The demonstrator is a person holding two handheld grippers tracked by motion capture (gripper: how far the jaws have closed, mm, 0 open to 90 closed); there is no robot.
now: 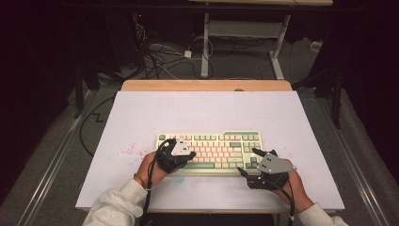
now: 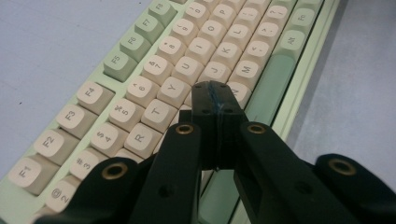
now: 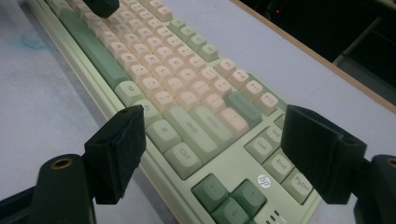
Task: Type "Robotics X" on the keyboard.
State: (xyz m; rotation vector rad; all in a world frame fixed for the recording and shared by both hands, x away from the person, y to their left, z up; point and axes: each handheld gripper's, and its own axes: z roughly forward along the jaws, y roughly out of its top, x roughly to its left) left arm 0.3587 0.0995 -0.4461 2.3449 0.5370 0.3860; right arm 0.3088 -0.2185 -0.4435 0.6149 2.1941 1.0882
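Here, keys are being pressed on a keyboard (image 1: 211, 150) lying at the near middle of the white table (image 1: 207, 113).

The left gripper (image 1: 190, 154) is held pressed together over the letter keys (image 2: 182, 70), seemingly to form one poking tip; the right gripper (image 1: 248, 162) is parked spread, nothing held, at the arrow-key (image 3: 229, 193) end.

Dark room, grey floor (image 1: 56, 155), tangled cables (image 1: 157, 59)
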